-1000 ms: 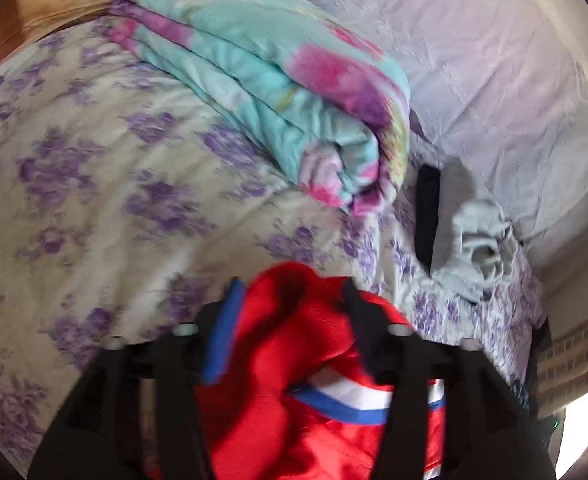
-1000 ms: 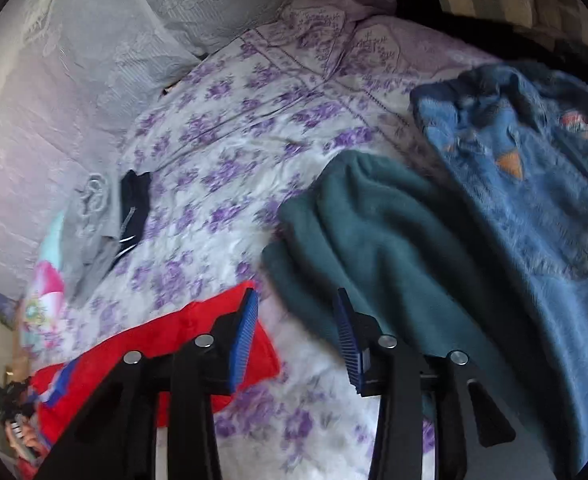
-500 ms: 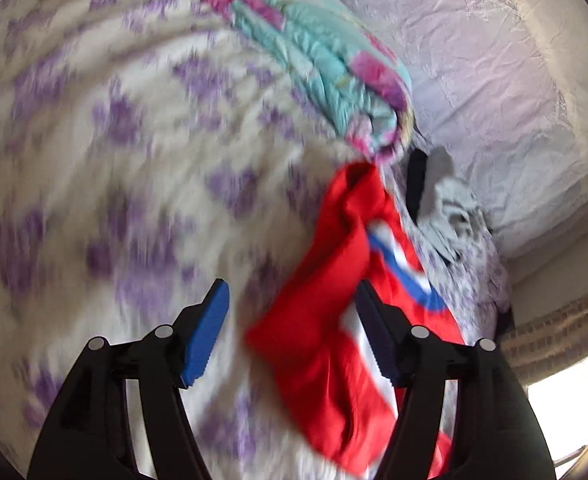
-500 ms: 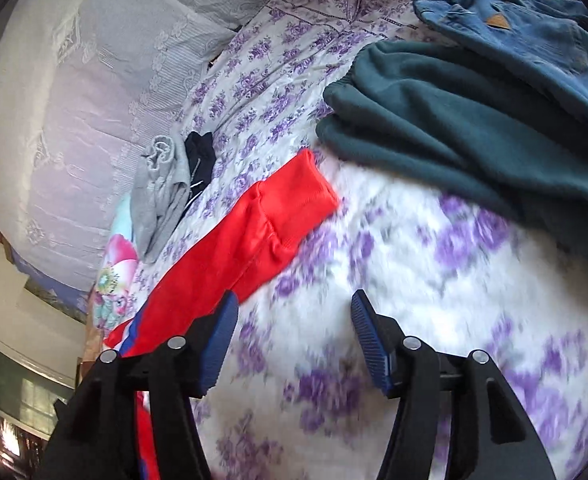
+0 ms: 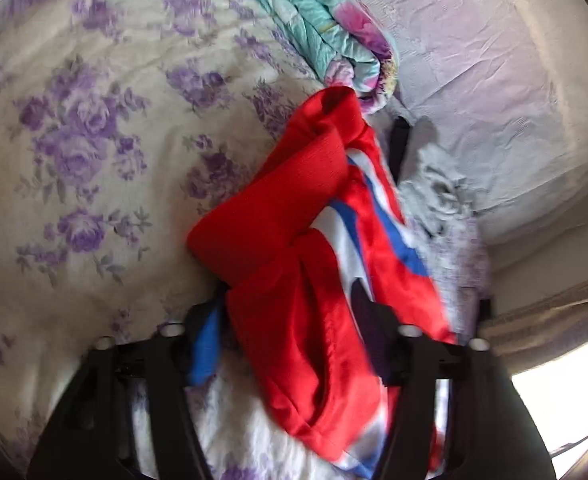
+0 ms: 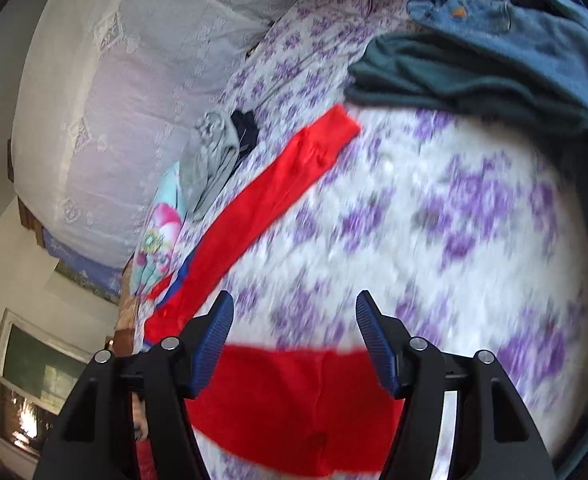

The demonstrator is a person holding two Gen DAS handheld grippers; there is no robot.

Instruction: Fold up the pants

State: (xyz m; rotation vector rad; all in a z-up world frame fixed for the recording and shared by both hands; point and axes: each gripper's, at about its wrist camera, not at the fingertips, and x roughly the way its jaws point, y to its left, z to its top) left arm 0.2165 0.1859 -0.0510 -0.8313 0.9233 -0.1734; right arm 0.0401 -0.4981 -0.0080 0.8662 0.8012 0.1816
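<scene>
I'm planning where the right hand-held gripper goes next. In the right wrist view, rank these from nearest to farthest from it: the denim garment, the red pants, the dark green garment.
1. Red pants: a part lies right below the open right hand-held gripper; a leg runs off up-left.
2. Dark green garment: farther up, to the right.
3. Denim garment: farthest, top right, overlapping the green one.

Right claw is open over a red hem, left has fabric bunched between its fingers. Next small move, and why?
Probably lower the right claw and close it on the red pants hem lying just under its open fingers. The left claw has the bunched waist end between its fingers, though I can't tell whether it is clamped. One leg lies stretched across the floral bedsheet, so gripping both ends would let you lift and fold.
</scene>
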